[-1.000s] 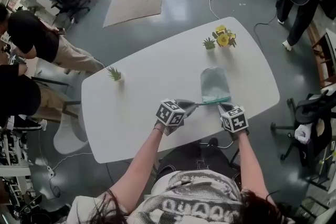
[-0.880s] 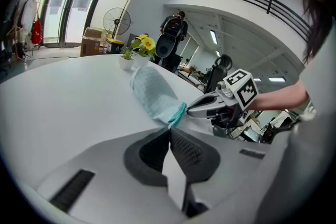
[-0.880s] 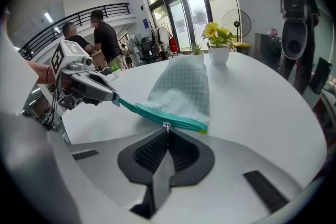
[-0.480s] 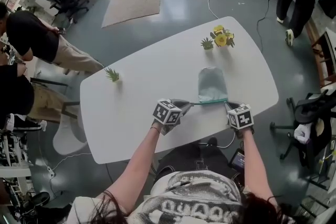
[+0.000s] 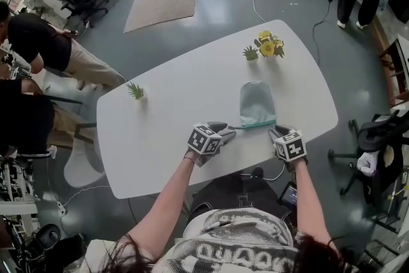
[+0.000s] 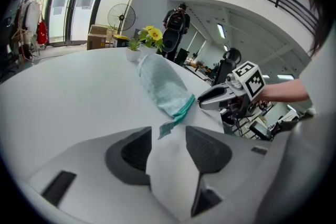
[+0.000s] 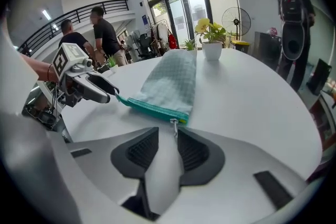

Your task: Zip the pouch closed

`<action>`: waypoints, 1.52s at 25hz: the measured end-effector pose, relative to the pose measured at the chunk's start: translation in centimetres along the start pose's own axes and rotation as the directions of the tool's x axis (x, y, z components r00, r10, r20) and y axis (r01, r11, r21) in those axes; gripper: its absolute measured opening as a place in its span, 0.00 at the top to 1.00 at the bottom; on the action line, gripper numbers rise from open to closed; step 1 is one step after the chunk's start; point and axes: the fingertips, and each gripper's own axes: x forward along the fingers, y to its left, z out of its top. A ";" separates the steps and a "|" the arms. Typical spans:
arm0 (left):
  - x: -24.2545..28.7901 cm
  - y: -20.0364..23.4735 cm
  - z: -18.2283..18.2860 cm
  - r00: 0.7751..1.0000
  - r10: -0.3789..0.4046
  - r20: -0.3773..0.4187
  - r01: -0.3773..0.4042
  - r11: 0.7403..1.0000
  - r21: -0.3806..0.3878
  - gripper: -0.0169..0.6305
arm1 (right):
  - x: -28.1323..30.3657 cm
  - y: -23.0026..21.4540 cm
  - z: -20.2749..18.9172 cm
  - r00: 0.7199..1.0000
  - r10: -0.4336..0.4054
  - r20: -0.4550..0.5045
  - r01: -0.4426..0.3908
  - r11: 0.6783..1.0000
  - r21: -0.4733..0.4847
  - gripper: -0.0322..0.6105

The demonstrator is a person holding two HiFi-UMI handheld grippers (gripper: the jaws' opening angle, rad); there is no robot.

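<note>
A pale blue-green pouch [image 5: 257, 103] lies flat on the white table [image 5: 179, 105], its teal zipper edge [image 5: 256, 125] toward me. My left gripper [image 5: 231, 129] sits at that edge's left end. Its jaws are opening, and the teal end tab [image 6: 169, 127] lies loose between the tips of the left gripper [image 6: 168, 136]. My right gripper [image 5: 276, 132] is at the edge's right end, jaws also opening. In the right gripper view the small metal zipper pull [image 7: 174, 124] hangs between the pads of the right gripper [image 7: 167, 139], untouched. The zipper line looks closed along its length.
A pot of yellow flowers [image 5: 271, 46] and a small green plant [image 5: 251, 53] stand beyond the pouch. Another small plant [image 5: 136, 91] is at the table's left. People sit at the left [image 5: 38, 48]; an office chair [image 5: 377, 144] stands right of the table.
Both grippers have opened and let go of the pouch's ends. The right gripper first moved a little to the right along the zipper edge.
</note>
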 end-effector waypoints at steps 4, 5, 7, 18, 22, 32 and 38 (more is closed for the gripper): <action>-0.8 -0.5 0.4 0.999 0.033 0.043 -0.033 0.999 -0.007 0.69 | -1.5 0.8 0.5 0.999 0.008 0.043 -0.007 1.000 -0.005 0.77; -1.2 -0.7 0.6 0.997 0.039 0.063 -0.038 0.999 -0.009 0.70 | -2.0 1.1 0.7 0.998 0.010 0.062 -0.010 1.000 -0.006 0.77; -2.1 -1.2 1.3 0.992 0.046 0.115 -0.044 0.999 -0.021 0.73 | -3.1 1.8 1.4 0.995 0.015 0.102 -0.014 1.000 -0.010 0.77; -7.9 -7.7 3.1 0.908 0.138 0.396 -0.100 0.988 -0.114 0.82 | -9.6 7.5 4.3 0.945 0.117 0.305 -0.091 0.991 -0.097 0.78; -9.3 -10.1 3.0 0.881 0.162 0.444 -0.117 0.985 -0.128 0.82 | -11.2 9.4 5.0 0.927 0.160 0.339 -0.116 0.982 -0.148 0.79; -11.6 -12.8 1.2 0.857 0.205 0.473 -0.153 0.977 -0.146 0.82 | -12.8 13.1 5.2 0.900 0.216 0.379 -0.161 0.972 -0.173 0.90; -13.8 -13.8 -1.1 0.850 0.220 0.479 -0.174 0.975 -0.140 0.85 | -12.7 16.9 5.2 0.891 0.257 0.375 -0.188 0.959 -0.211 0.90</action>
